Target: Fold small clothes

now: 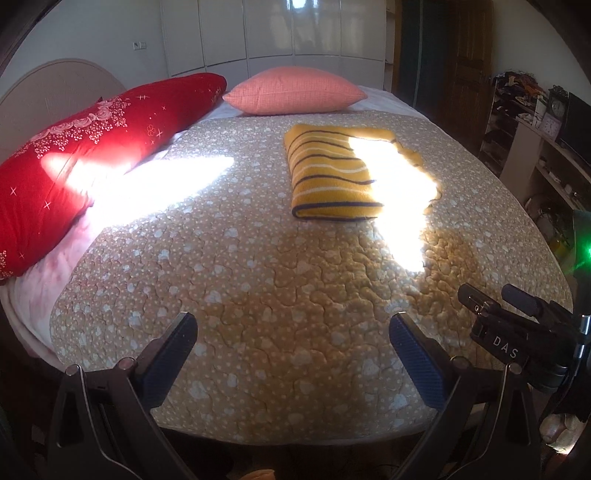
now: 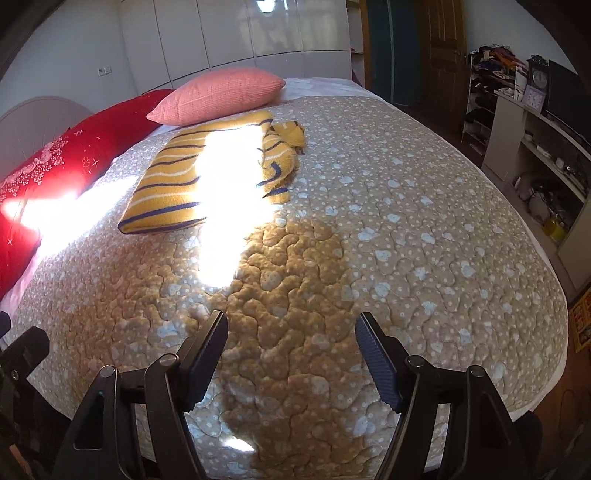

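A folded mustard-yellow knitted garment with navy and white stripes (image 1: pixel 332 173) is lying on the beige quilted bedspread (image 1: pixel 258 295), near a pink pillow (image 1: pixel 295 90) — a glaring sun patch is washing out its right part. The left gripper (image 1: pixel 293 332) and right gripper (image 2: pixel 291 330) are both hovering spread, holding nothing.

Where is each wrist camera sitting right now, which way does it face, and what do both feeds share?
Left wrist: on the left gripper, angled down across the quilted bed cover; its open fingers show, plus the right gripper at the right edge.
Right wrist: on the right gripper, same downward tilt; open fingers, nothing between them.
Shared: folded yellow striped sweater, pink pillow, red pillow, white wardrobe.
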Action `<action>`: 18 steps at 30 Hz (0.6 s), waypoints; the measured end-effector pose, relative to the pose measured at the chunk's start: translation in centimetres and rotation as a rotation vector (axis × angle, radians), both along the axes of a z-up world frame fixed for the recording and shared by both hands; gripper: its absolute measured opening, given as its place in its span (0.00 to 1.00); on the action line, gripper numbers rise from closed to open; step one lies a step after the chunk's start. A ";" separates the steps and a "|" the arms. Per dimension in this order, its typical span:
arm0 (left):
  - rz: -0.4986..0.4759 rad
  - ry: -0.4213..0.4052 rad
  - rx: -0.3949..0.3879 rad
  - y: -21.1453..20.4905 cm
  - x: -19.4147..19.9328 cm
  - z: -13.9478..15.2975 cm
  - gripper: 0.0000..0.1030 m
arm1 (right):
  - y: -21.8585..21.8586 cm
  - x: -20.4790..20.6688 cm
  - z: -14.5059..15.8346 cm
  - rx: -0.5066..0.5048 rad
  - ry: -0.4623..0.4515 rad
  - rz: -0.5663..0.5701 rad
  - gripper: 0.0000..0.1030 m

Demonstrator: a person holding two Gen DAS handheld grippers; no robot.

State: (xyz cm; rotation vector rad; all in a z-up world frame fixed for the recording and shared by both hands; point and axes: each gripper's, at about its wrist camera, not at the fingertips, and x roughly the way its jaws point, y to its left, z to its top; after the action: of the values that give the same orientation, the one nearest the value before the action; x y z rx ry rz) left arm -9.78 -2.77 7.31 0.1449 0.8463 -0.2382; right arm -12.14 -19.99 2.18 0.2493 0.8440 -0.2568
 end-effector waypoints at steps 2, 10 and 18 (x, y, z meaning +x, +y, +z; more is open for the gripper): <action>-0.006 0.025 0.008 -0.4 0.1 -0.7 1.00 | -0.2 0.1 -0.4 0.004 0.012 -0.005 0.74; -0.017 0.088 0.018 -1.3 1.7 -2.2 1.00 | -1.2 1.3 -1.2 -0.015 0.047 -0.023 0.74; 0.007 0.169 0.024 -1.7 4.8 -4.6 1.00 | -1.6 2.6 -1.6 -0.051 0.071 -0.017 0.76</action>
State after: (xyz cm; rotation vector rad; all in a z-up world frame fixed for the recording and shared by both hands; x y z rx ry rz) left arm -5.00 -4.42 2.72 0.1457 1.0172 -0.2361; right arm -9.50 -21.61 0.54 0.2005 0.9042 -0.3039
